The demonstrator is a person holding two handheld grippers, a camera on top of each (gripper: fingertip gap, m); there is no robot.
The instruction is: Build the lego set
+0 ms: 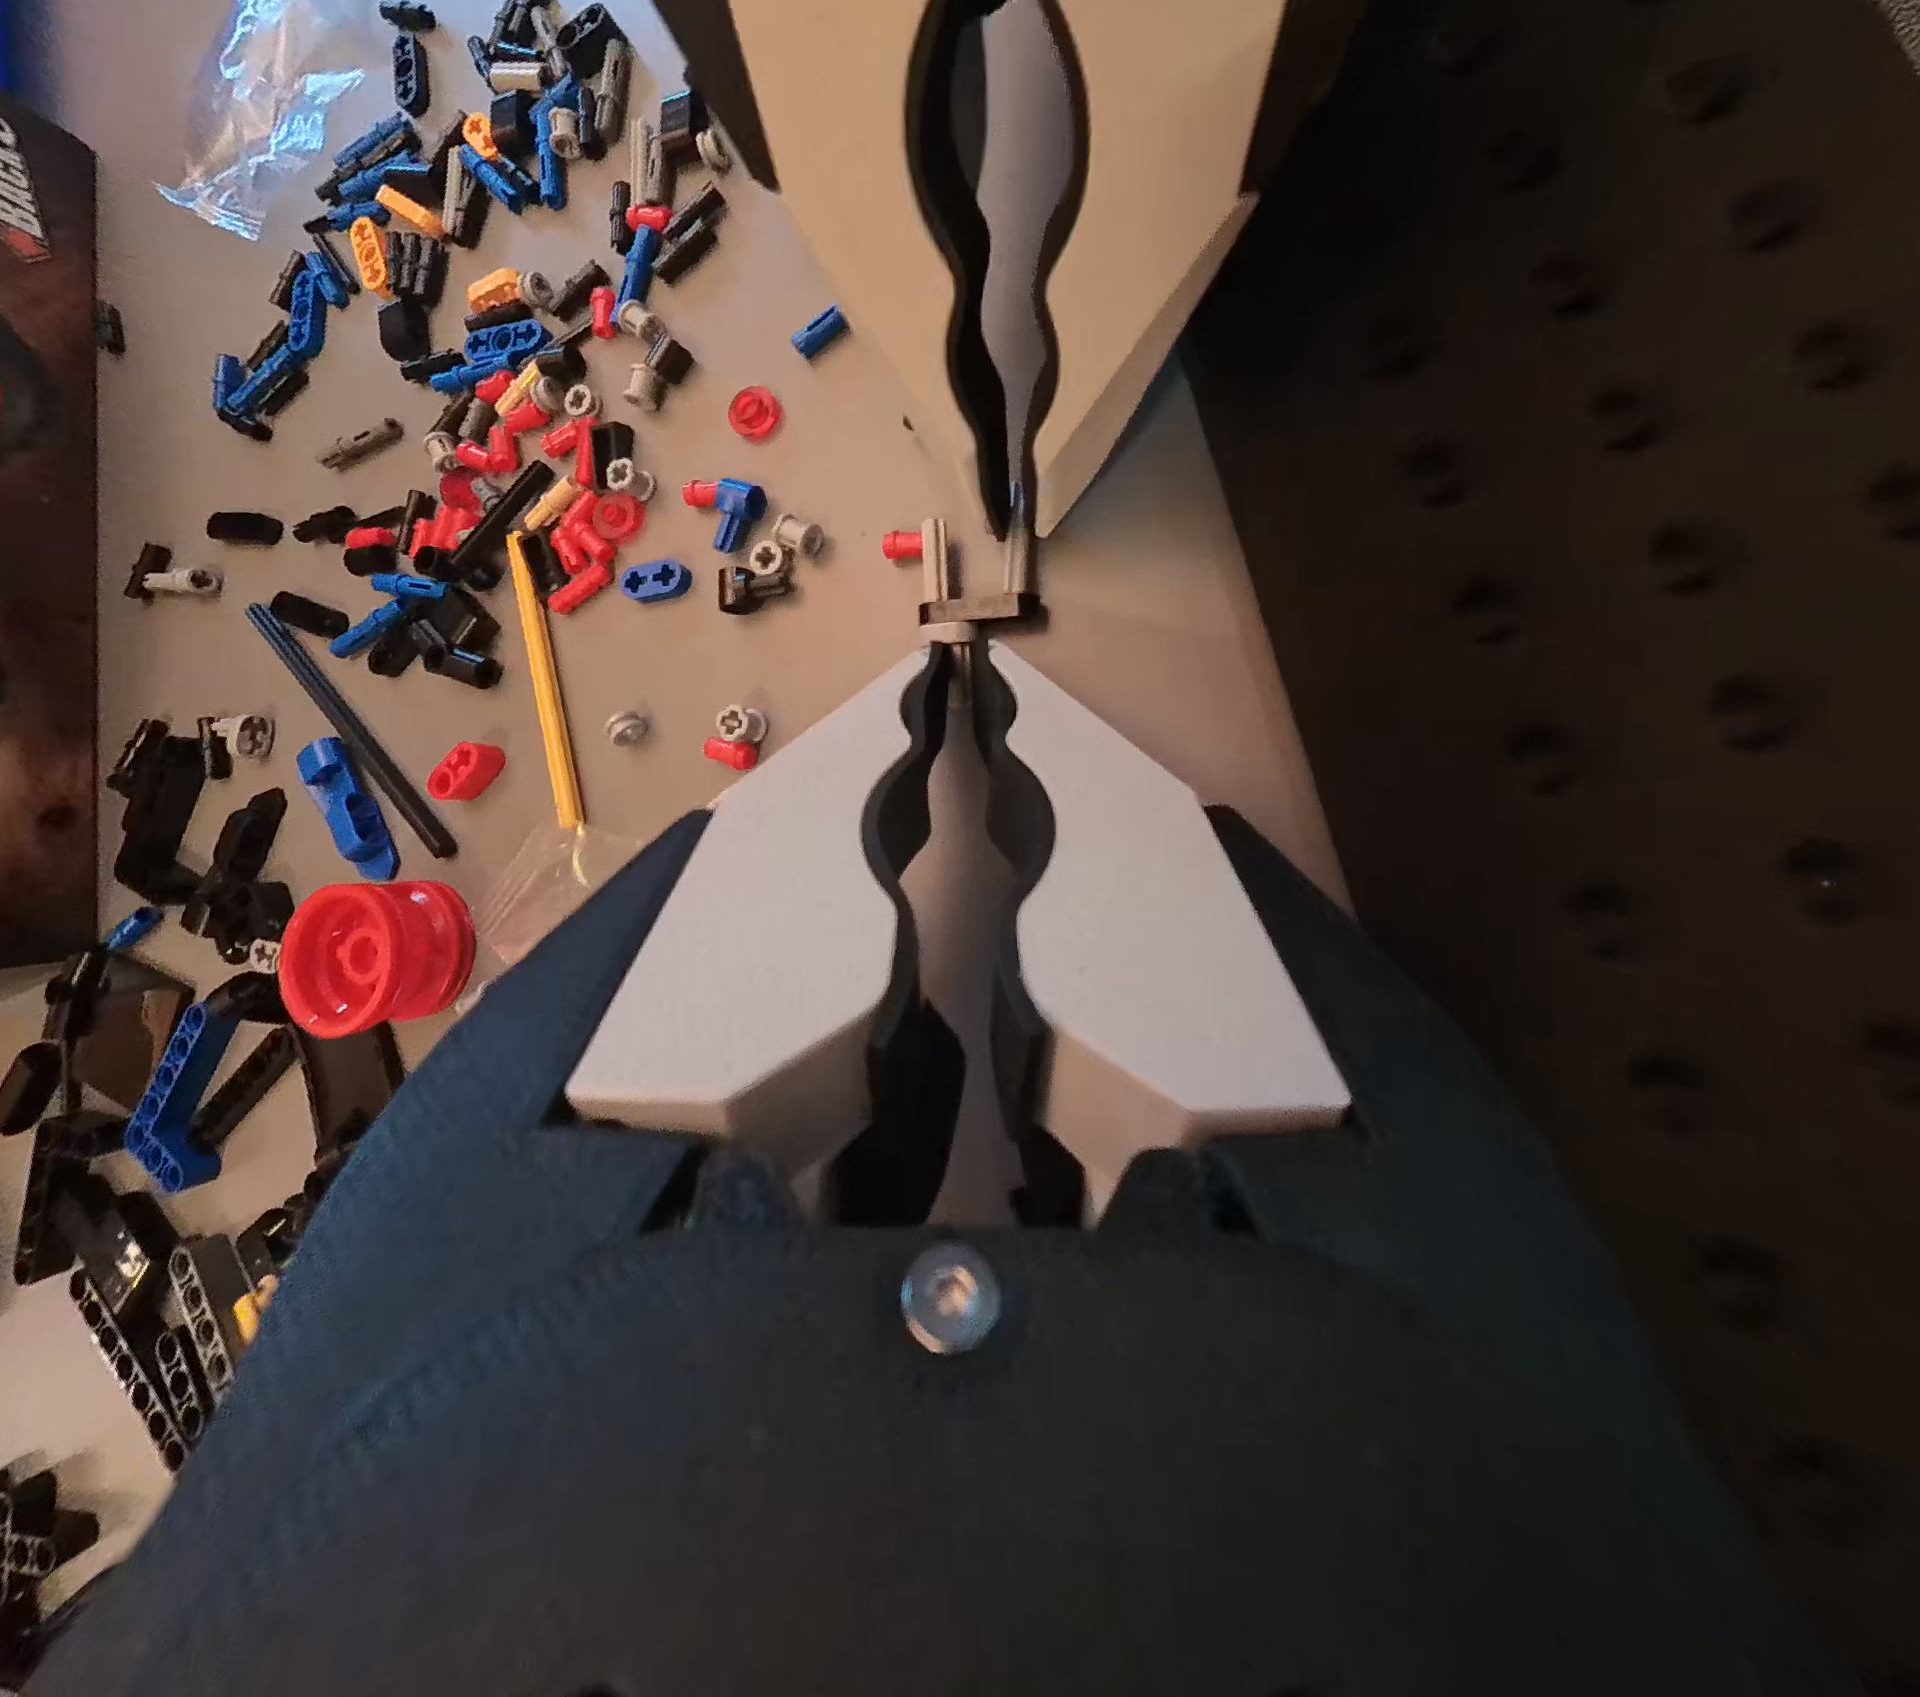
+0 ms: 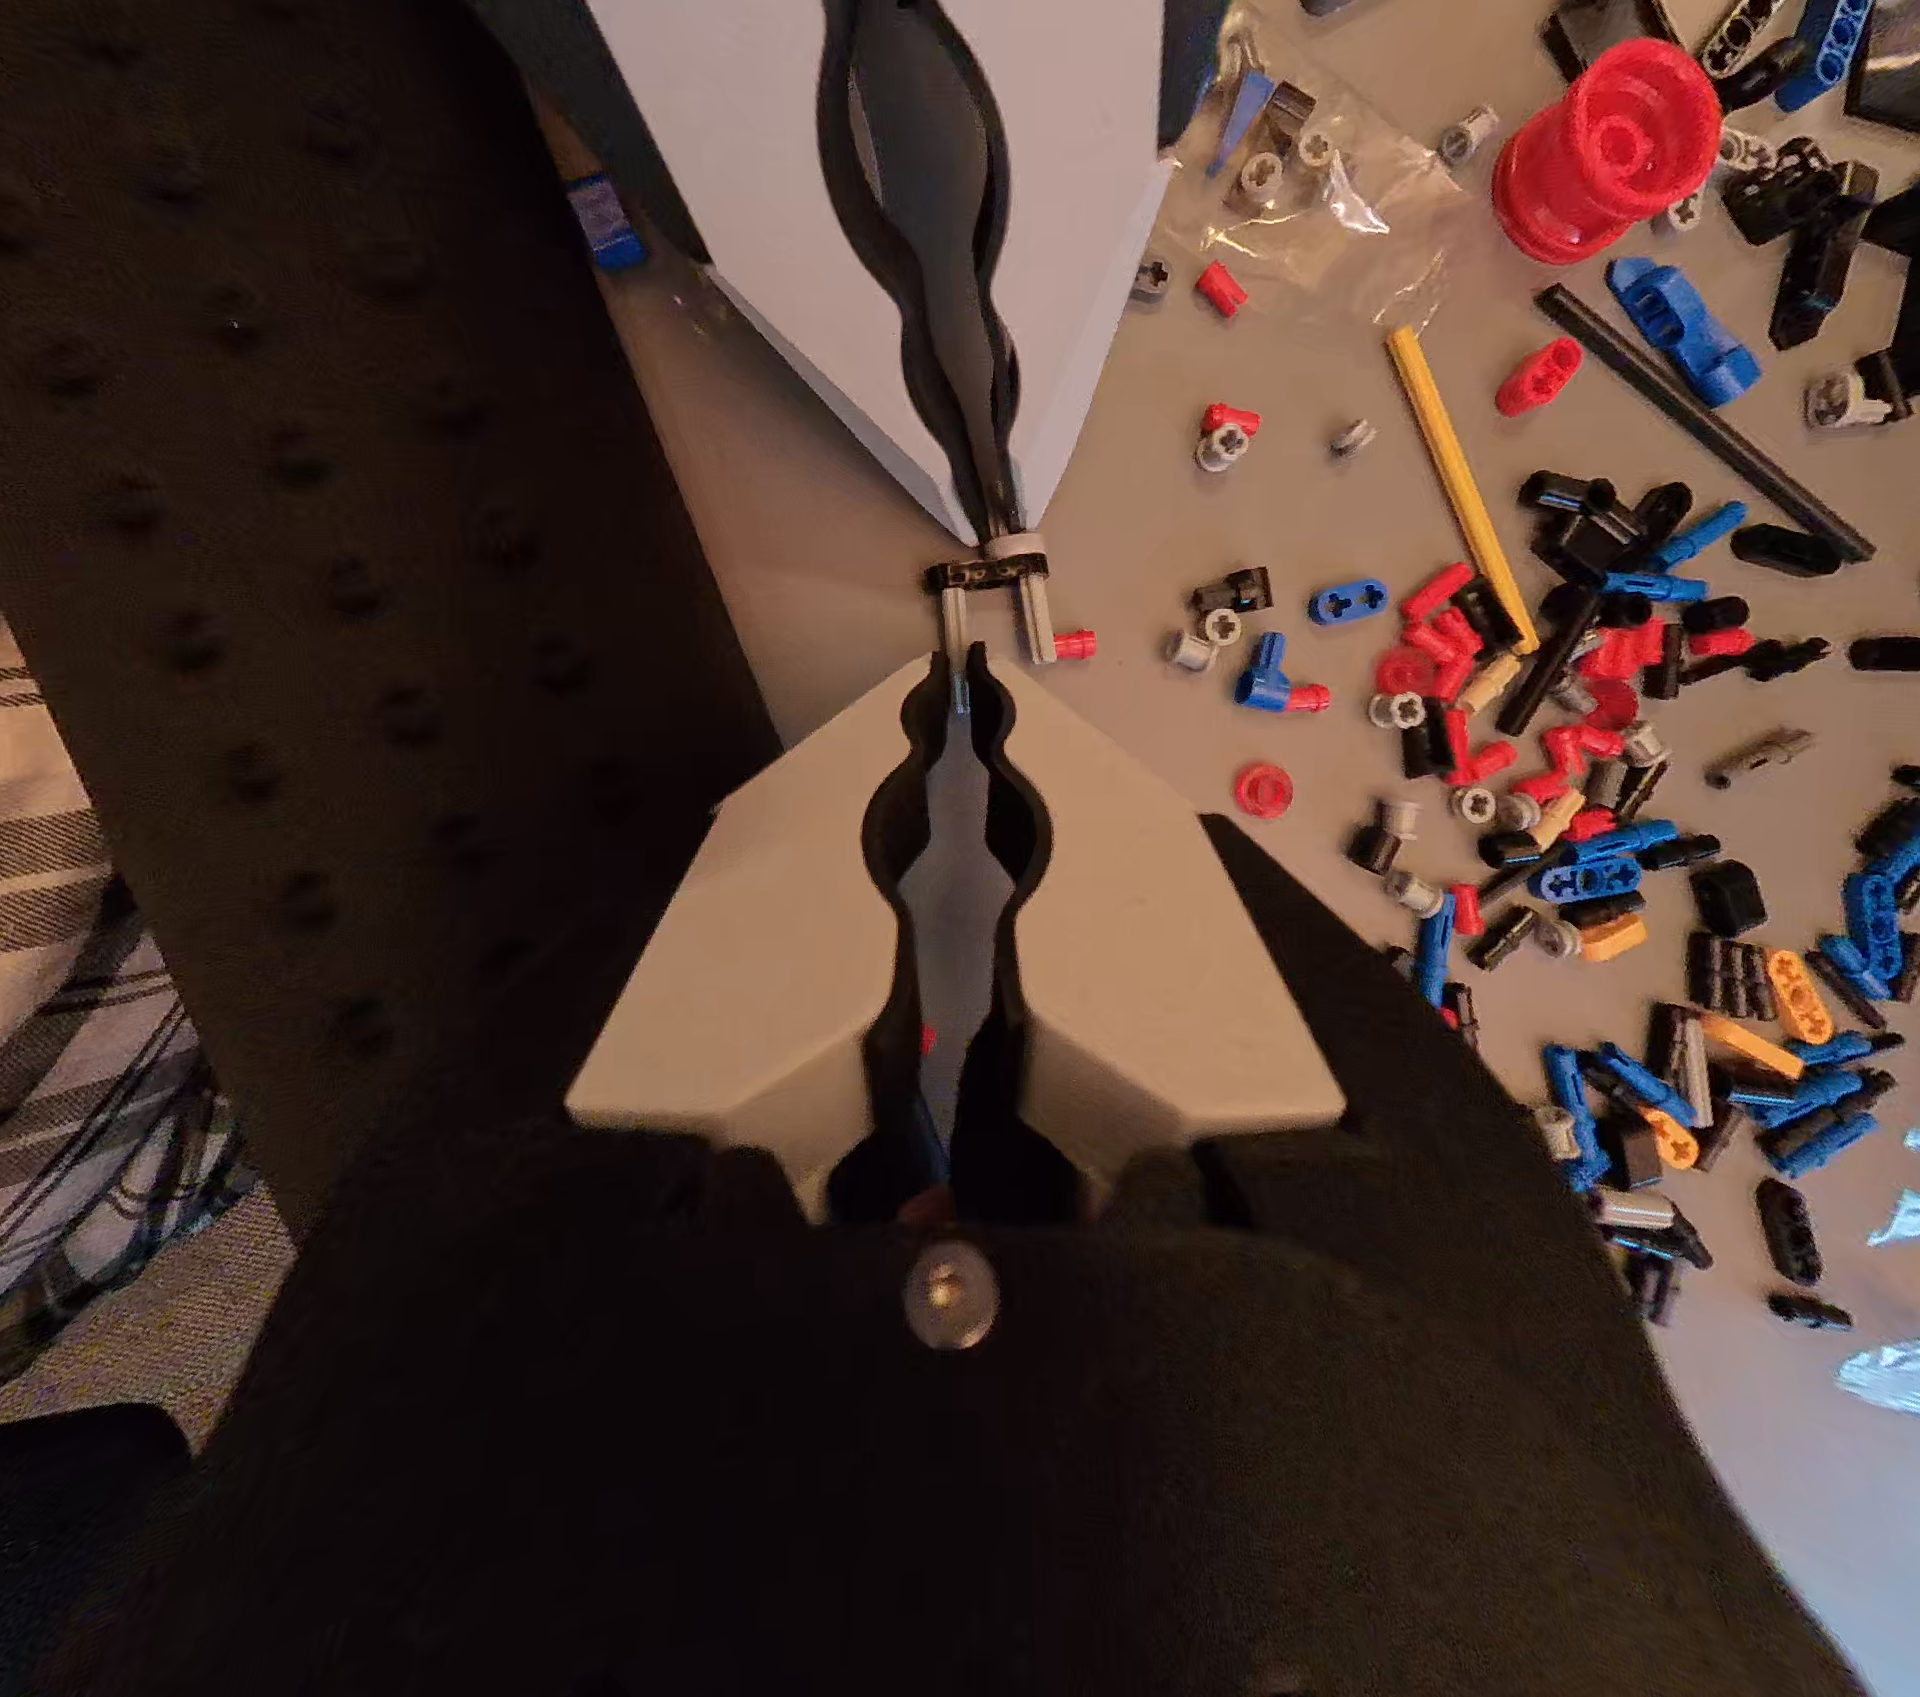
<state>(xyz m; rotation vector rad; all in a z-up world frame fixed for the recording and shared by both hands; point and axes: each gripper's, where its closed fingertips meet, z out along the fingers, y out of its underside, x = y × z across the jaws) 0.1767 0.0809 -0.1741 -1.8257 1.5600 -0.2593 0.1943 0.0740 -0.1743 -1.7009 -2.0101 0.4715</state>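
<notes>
Step in hand: joining a small sub-assembly held in the air between both tools, near the table edge.
Left gripper (image 1: 961,660): pinched narrow on a light grey axle (image 1: 964,671) below the short black plastic beam (image 1: 982,606).
Right gripper (image 2: 958,673): clamped narrow on the second grey axle (image 2: 954,619), which enters that beam.
Loose parts: scattered pile at 9 o'clock in the left view; red plastic wheel hub (image 1: 369,956) at 8 o'clock.
Next move, likely: press the right-hand axle straight through, keeping both axles parallel.

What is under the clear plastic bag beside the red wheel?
Through the clear bag, beside the red wheel, show a few grey round pieces, a black piece and a blue wedge. Anything beneath those is hidden.
</notes>
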